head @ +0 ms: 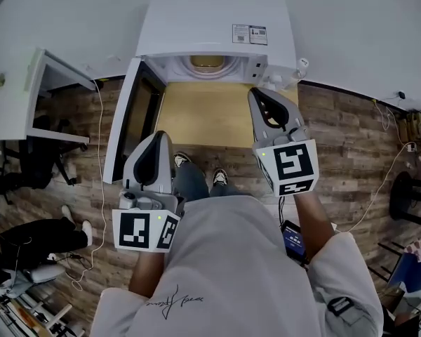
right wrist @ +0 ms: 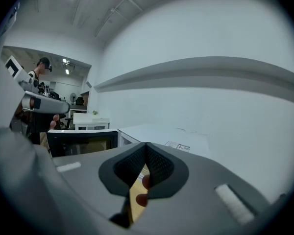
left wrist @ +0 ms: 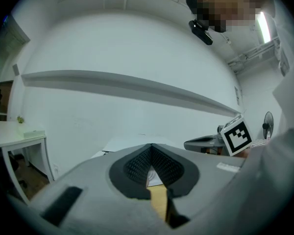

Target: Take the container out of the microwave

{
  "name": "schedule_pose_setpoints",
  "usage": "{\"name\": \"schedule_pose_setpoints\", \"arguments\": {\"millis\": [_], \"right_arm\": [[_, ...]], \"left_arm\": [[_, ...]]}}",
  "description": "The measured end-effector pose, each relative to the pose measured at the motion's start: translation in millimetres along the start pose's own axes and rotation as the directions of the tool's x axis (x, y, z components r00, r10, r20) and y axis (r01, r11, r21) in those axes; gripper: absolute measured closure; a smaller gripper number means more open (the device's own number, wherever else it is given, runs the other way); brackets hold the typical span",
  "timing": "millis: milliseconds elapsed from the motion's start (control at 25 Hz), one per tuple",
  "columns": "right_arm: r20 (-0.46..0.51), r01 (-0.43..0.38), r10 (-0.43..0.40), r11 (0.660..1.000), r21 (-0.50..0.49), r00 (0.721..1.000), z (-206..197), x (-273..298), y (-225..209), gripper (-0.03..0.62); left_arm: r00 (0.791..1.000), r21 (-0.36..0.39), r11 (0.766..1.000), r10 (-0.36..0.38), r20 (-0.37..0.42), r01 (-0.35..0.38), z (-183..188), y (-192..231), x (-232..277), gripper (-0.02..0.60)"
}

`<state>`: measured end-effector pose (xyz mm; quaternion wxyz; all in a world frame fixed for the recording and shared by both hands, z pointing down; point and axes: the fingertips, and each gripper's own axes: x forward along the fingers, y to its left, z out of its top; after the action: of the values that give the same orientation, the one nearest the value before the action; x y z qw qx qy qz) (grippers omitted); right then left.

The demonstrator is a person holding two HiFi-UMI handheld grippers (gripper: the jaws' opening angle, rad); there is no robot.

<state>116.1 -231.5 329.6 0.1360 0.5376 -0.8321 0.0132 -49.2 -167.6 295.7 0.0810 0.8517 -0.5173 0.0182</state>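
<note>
the container (head: 207,63) sits deep inside the open microwave (head: 214,27) at the worktop's (head: 203,118) far edge, ahead of both grippers. only a yellowish rim shows, so its long axis can't be read. the right gripper (head: 257,93) is nearer, by the cavity mouth — the left gripper (head: 157,139) hangs at the near edge beside the swung-out door (head: 130,118). both pairs of jaws are together and empty, and would have to part first.
</note>
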Motion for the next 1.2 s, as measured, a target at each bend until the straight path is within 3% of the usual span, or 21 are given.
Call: {"name": "schedule_pose_setpoints", "arguments": {"millis": [480, 840, 1200], "right_arm": [[0.008, -0.056, 0.058, 0.988, -0.142, 0.998, 4, 44, 1, 0.580], [-0.103, -0.082, 0.058, 0.967, -0.241, 0.993, -32, 82, 5, 0.579], [-0.283, -0.146, 0.041, 0.920, -0.363, 0.958, -90, 128, 25, 0.569]], "left_arm": [[1.000, 0.002, 1.000, -0.005, 0.005, 0.005, 1, 3, 11, 0.581], [1.000, -0.008, 1.000, 0.004, 0.000, -0.004, -1, 12, 20, 0.581], [0.999, -0.029, 0.999, 0.028, -0.015, -0.028, -4, 23, 19, 0.581]]}}
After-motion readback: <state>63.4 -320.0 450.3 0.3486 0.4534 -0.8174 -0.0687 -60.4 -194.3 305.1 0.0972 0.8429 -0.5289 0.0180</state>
